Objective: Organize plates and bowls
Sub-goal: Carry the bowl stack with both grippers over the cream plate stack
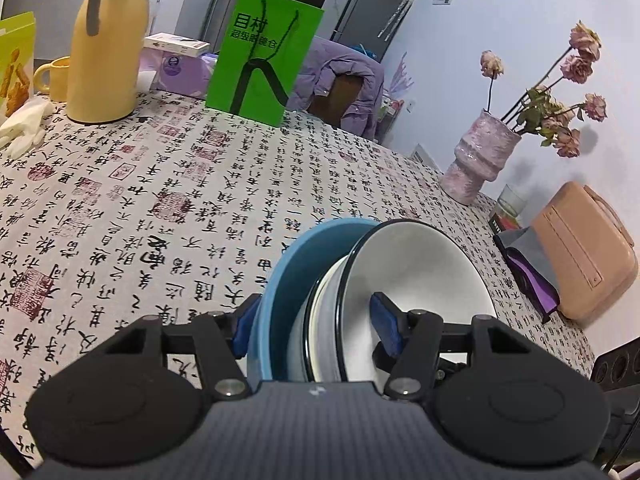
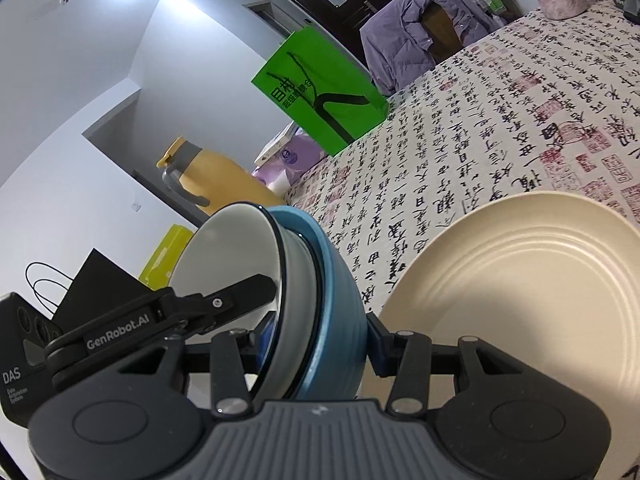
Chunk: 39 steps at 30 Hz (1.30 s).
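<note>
Above the table [image 1: 200, 184] with the printed cloth, a stack of nested bowls hangs tilted on its side: a white bowl [image 1: 420, 272] inside a blue bowl [image 1: 280, 280]. The left gripper [image 1: 316, 330] and the right gripper [image 2: 316, 344] are each clamped on the stack's rim, from opposite sides. A cream plate [image 2: 520, 288] lies near on the table. The bowls look heavy, stiff, smooth and breakable, so I think the rim is the best place to hold.
</note>
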Each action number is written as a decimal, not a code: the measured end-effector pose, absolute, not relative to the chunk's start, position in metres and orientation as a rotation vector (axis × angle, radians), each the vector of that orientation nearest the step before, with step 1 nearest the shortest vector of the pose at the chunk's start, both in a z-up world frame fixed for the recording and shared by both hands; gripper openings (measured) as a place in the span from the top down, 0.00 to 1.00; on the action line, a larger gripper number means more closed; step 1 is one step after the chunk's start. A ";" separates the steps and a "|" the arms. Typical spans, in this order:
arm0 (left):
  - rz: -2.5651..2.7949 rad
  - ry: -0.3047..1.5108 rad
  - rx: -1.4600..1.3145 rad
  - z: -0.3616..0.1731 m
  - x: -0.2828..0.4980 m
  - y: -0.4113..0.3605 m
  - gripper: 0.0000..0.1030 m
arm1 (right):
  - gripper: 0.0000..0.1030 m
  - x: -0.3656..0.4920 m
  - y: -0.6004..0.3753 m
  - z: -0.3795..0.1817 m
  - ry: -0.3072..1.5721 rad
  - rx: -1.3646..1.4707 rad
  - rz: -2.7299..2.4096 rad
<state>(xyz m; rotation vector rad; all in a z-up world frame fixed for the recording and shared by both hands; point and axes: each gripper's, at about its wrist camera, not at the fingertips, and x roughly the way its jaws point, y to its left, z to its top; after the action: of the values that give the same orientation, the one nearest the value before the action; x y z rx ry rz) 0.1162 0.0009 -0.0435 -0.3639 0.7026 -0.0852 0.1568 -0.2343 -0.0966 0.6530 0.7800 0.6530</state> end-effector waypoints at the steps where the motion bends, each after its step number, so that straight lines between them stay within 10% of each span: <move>1: -0.087 0.704 -0.361 -0.043 0.117 -0.002 0.42 | 0.57 0.155 -0.236 -0.097 0.779 0.655 0.651; 39: -0.196 0.812 -0.319 -0.073 0.139 -0.085 0.42 | 0.57 0.151 -0.319 -0.126 0.796 0.715 0.497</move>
<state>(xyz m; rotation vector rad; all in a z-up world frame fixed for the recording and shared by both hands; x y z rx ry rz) 0.1392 -0.0854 -0.0732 -0.3188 0.8120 -0.1961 0.1509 -0.3190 -0.1264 0.7148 0.7960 0.4969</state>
